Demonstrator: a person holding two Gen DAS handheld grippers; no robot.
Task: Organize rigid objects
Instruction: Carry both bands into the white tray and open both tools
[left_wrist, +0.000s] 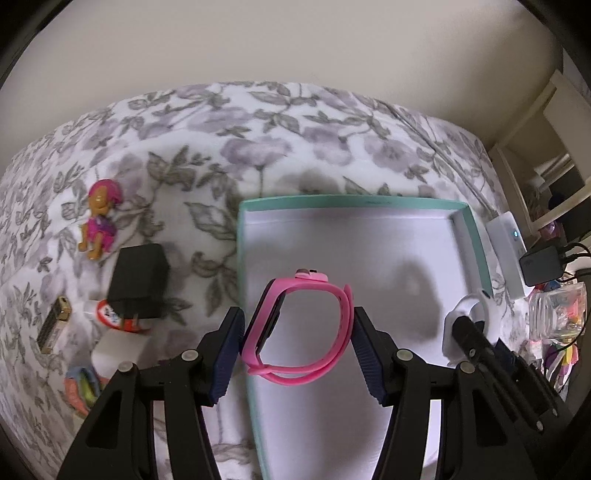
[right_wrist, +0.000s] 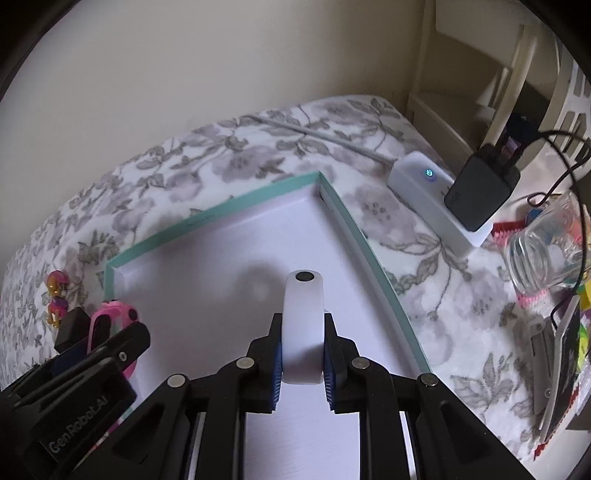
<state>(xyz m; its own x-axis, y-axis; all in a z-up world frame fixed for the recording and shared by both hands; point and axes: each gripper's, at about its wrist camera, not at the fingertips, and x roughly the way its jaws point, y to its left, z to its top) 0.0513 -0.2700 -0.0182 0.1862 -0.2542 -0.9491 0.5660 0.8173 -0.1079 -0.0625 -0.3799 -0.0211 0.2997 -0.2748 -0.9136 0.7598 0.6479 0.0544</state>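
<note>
A shallow white box with a teal rim lies on the floral bedspread; it also shows in the right wrist view. A pink wristband lies in the box at its left edge, between the spread fingers of my left gripper; whether the pads touch it I cannot tell. My right gripper is shut on a white band over the box floor. That white band and the right gripper show at the box's right side in the left wrist view. The pink wristband shows at left in the right wrist view.
Left of the box lie a pink toy pup, a black charger, a gold lighter, a red-white item and a white block. Right of it are a white power strip with black adapter, a glass jar and cables.
</note>
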